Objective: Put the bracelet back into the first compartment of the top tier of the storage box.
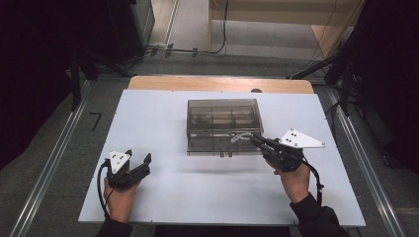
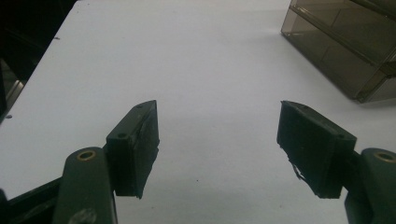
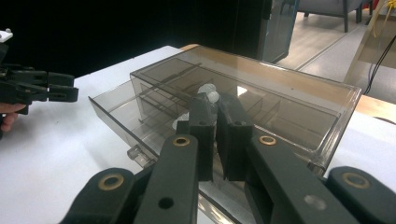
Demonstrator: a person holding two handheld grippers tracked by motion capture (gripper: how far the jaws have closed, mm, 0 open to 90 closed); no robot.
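Note:
A smoky see-through compartment box (image 1: pixel 222 121) stands in the middle of the white table (image 1: pixel 163 192); its lower front drawer (image 3: pixel 116 112) sticks out toward me. My right gripper (image 1: pixel 254 139) reaches over the box's front right part, and its jaws are shut on a small white cord (image 1: pixel 238 138). In the right gripper view the cord (image 3: pixel 208 92) pokes out above the closed tips of the right gripper (image 3: pixel 217 100), over the box (image 3: pixel 289 107). My left gripper (image 1: pixel 138 156) rests open at the table's left front with nothing between its pads (image 2: pixel 137 144). A corner of the box (image 2: pixel 345 51) lies to its far right.
The table's near edge runs just below both hands. Past its far edge are a wooden strip (image 1: pixel 222 84), floor cables and dark stands. The left gripper (image 3: pixel 37 88) with its hand is at the far left of the right gripper view.

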